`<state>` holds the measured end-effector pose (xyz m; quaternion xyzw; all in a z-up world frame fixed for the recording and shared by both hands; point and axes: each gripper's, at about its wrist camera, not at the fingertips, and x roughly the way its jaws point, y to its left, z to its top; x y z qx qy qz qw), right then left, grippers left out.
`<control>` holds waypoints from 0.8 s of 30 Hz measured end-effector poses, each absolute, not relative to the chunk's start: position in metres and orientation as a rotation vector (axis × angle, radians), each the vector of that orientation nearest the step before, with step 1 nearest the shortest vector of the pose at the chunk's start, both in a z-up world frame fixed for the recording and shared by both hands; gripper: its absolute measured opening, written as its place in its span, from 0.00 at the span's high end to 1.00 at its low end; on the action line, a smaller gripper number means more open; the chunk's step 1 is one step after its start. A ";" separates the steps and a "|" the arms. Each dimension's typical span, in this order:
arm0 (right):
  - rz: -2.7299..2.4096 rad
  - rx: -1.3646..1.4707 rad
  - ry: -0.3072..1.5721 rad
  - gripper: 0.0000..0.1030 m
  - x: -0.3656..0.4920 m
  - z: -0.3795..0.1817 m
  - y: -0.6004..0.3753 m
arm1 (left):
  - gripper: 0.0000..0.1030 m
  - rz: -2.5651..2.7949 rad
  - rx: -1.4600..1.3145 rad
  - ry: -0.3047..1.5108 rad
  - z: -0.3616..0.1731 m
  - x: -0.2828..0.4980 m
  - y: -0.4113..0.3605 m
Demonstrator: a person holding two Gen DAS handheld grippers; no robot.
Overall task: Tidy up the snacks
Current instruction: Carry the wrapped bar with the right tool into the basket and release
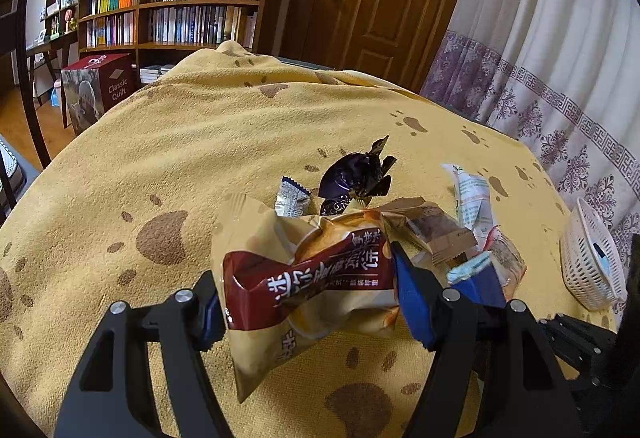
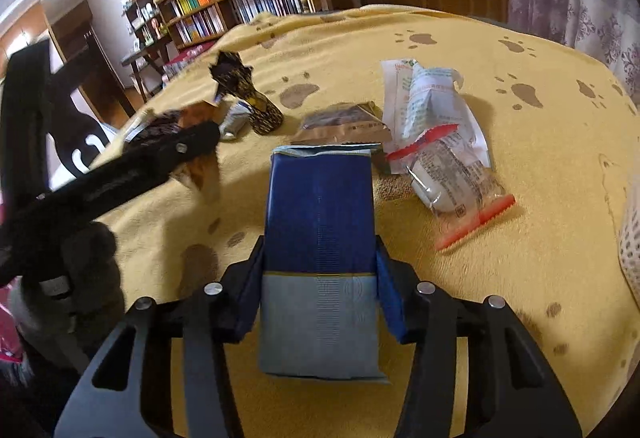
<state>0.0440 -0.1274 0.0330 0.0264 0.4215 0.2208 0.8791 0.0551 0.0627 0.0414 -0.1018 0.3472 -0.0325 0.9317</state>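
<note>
Left claw clamps a snack bag, right claw a blue packet, loose snacks ahead.

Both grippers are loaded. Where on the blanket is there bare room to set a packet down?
Free: the wide stretch of yellow blanket left of and beyond the snack pile, toward the bookshelf; also the strip between the red-edged clear packet and the white basket. Crowded: the middle, around the dark foil candy and brown packet.
</note>
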 end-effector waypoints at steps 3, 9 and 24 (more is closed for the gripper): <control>0.462 0.089 0.847 0.50 0.035 0.043 -0.134 | 0.32 -0.072 -0.207 0.707 0.042 0.055 0.062; 0.434 0.128 0.787 0.50 0.021 0.065 -0.152 | 0.32 -0.093 -0.193 0.693 0.044 0.050 0.057; 0.245 0.223 0.661 0.50 0.004 0.104 -0.227 | 0.32 -0.110 -0.170 0.686 0.044 0.049 0.051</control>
